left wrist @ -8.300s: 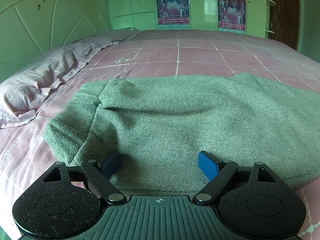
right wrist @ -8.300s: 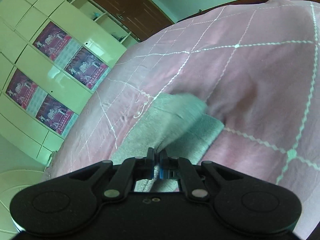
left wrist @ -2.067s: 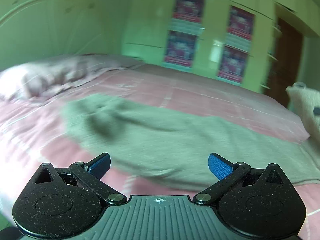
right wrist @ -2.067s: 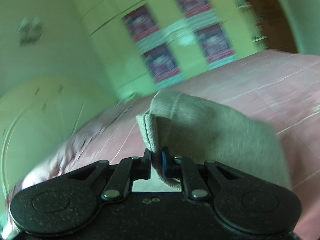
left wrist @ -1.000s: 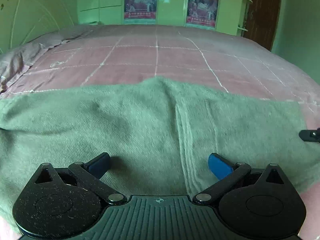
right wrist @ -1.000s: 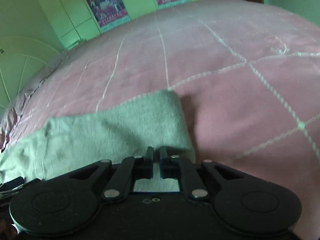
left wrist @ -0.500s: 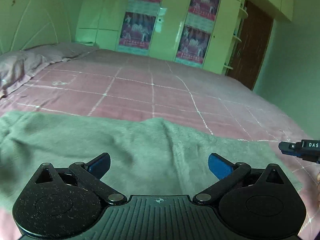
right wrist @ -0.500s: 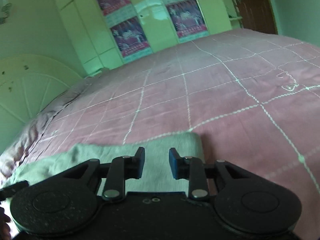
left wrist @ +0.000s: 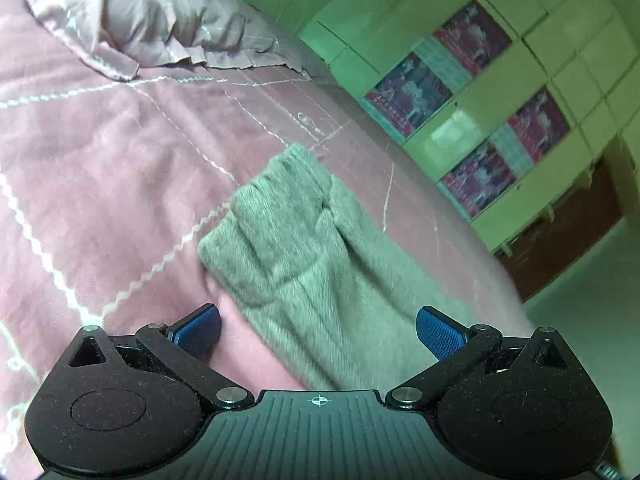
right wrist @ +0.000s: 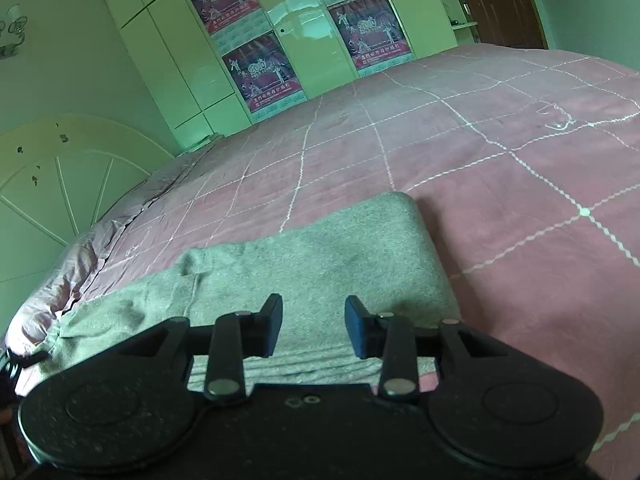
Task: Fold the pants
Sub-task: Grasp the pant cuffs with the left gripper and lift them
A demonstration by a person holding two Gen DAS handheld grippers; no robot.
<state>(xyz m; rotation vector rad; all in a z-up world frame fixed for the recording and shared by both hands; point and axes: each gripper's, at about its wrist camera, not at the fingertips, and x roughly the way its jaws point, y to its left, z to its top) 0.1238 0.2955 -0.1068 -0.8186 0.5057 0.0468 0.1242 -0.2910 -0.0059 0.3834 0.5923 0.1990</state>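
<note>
Grey-green pants [right wrist: 320, 264] lie flat across a pink quilted bed [right wrist: 500, 152]. In the right wrist view my right gripper [right wrist: 313, 326] hovers just above the folded end of the pants; its jaws are opening and nothing is pinched between them. In the left wrist view the pants [left wrist: 320, 264] show their gathered waistband end, running away to the right. My left gripper [left wrist: 318, 330] stands wide open just above the near edge of that end, with cloth lying below the gap but not gripped.
A pink pillow [left wrist: 132, 24] lies at the head of the bed beside a pale headboard [right wrist: 60, 176]. Wardrobe doors with posters [right wrist: 260, 68] line the far wall, and a dark wooden door [right wrist: 500, 0] stands at the right.
The right gripper has let go of the pants' end and pulled back a little, its jaws parting. The left gripper has swung along the pants to the waistband end and rolled, staying open.
</note>
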